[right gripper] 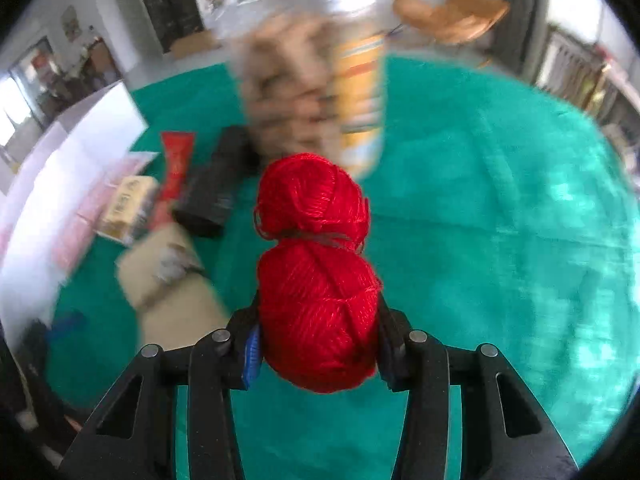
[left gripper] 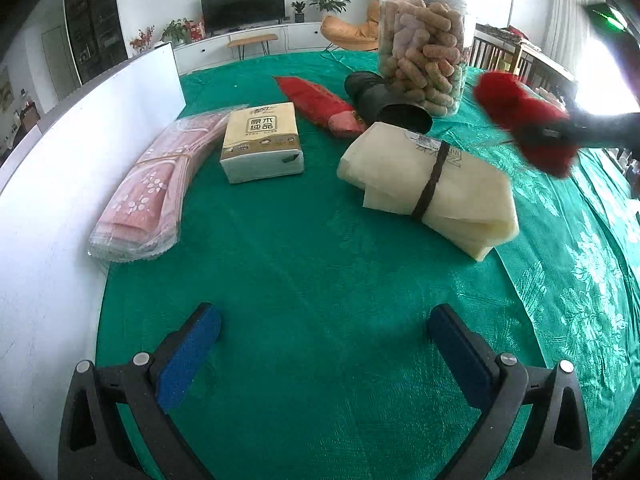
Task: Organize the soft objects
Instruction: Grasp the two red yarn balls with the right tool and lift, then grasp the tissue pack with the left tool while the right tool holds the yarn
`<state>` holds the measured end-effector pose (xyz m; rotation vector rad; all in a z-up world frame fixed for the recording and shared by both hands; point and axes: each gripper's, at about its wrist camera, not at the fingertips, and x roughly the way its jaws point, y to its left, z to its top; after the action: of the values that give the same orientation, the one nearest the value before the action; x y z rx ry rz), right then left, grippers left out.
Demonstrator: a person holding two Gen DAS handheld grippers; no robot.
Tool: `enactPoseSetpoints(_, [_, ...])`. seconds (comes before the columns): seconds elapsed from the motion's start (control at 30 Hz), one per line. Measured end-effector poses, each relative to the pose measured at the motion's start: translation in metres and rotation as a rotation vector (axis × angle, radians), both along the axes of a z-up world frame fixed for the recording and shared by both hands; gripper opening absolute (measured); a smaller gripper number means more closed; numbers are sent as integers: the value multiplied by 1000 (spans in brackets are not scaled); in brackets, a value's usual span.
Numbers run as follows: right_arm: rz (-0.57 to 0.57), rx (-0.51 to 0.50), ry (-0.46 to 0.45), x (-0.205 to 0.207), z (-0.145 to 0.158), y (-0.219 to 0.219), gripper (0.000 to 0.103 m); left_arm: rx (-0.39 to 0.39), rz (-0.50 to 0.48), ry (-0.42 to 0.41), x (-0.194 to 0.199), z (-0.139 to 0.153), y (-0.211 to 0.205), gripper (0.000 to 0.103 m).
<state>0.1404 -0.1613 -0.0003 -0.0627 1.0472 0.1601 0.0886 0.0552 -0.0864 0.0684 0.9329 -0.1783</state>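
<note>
Right gripper [right gripper: 318,344] jaws clamped on red yarn skein [right gripper: 316,280], held clear above green-clothed bench [right gripper: 500,260]. Left gripper [left gripper: 324,344] jaws wide apart, nothing between, low over cloth. Cream folded bundle [left gripper: 432,184] at 1 o'clock, tissue pack [left gripper: 262,142] at 11, pink packet [left gripper: 156,188] at 10, snack jar [left gripper: 424,48] beyond.

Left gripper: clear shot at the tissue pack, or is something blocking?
Probably yes. The left gripper is open and empty, with only bare green tablecloth between it and the tissue pack. The pink packet lies beside the pack, not in the path.
</note>
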Motion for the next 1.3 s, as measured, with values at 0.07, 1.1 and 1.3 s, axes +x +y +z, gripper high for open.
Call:
enactPoseSetpoints(0.07, [-27,-72,-27,-12,5,-18,48,0,0,0,0,0,0,103])
enactPoseSetpoints(1.1, [-206,-32,-117,-70,-42,-72,78,1,-1,0,-1,0,0,103])
enactPoseSetpoints(1.3, [-206,-31,-117,-70,-42,-72,78,1,-1,0,-1,0,0,103])
